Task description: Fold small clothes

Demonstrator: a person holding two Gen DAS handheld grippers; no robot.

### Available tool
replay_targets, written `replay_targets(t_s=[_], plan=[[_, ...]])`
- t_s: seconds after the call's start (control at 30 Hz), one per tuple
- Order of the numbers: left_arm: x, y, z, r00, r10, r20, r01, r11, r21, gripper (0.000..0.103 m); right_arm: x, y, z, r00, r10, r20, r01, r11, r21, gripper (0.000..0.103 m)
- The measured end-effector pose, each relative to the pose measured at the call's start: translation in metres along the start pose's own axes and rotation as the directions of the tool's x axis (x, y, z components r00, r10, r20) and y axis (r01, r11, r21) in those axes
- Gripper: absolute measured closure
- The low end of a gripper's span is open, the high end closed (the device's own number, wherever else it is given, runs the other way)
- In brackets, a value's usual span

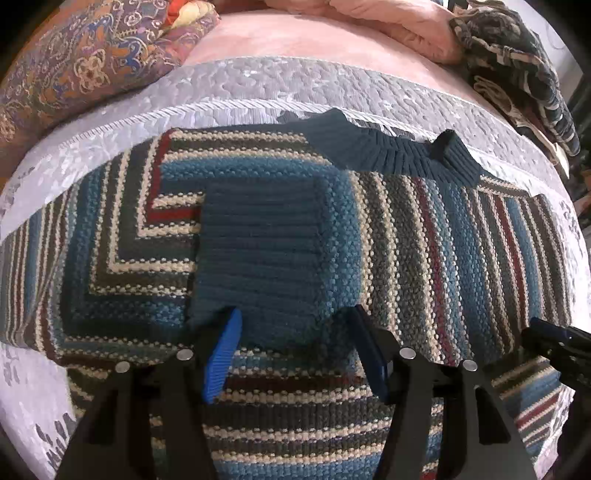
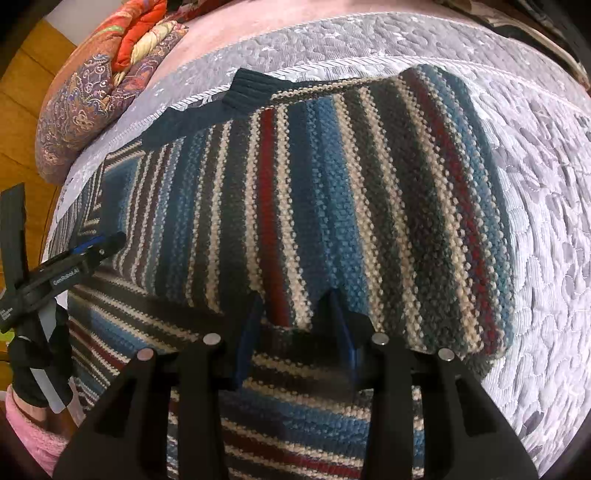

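Note:
A knitted sweater [image 1: 424, 236] striped in blue, cream, grey and dark red lies on the bed, its teal ribbed collar [image 1: 391, 147] at the far edge. One sleeve is folded across the body, and its teal cuff [image 1: 258, 258] lies on top. My left gripper [image 1: 295, 343] stands open, with the cuff's near edge between its blue pads [image 1: 221, 354]. My right gripper [image 2: 295, 317] is shut on the near edge of a folded-over sweater panel [image 2: 369, 206], held slightly above the layer beneath. Each gripper shows at the edge of the other's view.
A lilac quilted cover [image 2: 535, 221] spreads under the sweater, with bare room to the right. Patterned pillows [image 1: 74, 74] lie far left, a pink blanket [image 1: 388, 26] and dark patterned cloth [image 1: 517, 74] at the back. A pink sleeve [image 2: 26, 435] shows low left.

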State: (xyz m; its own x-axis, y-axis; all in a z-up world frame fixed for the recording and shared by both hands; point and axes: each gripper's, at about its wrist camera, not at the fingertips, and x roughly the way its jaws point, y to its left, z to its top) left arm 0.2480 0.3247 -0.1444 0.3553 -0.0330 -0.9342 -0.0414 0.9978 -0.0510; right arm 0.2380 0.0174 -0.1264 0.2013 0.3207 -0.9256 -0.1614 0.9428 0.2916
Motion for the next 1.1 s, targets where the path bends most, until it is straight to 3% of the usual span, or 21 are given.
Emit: replay_targets(t_s=[0.2, 0.3, 0.4, 0.6, 0.7, 0.9, 1.1], plan=[[-0.001, -0.002, 0.006, 1.000, 0.006, -0.010, -0.006, 1.000, -0.007, 0.041, 0.003, -0.002, 0.006, 1.000, 0.022, -0.012, -0.022, 0.999, 0.039, 0.065], [-0.022, 0.010, 0.008, 0.999, -0.052, -0.012, 0.051, 0.996, -0.068, 0.044, -0.032, -0.001, 0.005, 0.996, 0.077, 0.042, -0.080, 0.995, 0.068, 0.062], [-0.057, 0.037, -0.002, 0.995, -0.090, 0.043, 0.095, 0.990, -0.109, 0.042, -0.061, 0.009, -0.003, 0.994, 0.064, 0.088, -0.066, 0.997, 0.027, 0.057], [-0.095, 0.137, -0.040, 0.997, -0.016, 0.070, 0.030, 0.977, -0.213, 0.039, -0.077, 0.024, -0.032, 0.994, 0.061, 0.086, -0.060, 0.998, -0.016, 0.055], [-0.098, 0.204, -0.064, 0.998, 0.057, 0.040, -0.042, 0.950, -0.308, 0.039, -0.067, 0.030, -0.043, 0.996, 0.069, 0.064, -0.068, 0.997, -0.023, 0.055], [-0.092, 0.318, -0.099, 0.995, 0.095, 0.005, -0.081, 0.868, -0.491, 0.039, -0.041, 0.040, -0.051, 0.997, 0.068, 0.025, -0.068, 0.998, 0.002, 0.055], [-0.081, 0.381, -0.105, 0.998, 0.031, 0.053, 0.007, 0.800, -0.601, 0.039, -0.031, 0.045, -0.053, 0.999, 0.031, 0.018, -0.031, 0.999, -0.012, 0.055]])
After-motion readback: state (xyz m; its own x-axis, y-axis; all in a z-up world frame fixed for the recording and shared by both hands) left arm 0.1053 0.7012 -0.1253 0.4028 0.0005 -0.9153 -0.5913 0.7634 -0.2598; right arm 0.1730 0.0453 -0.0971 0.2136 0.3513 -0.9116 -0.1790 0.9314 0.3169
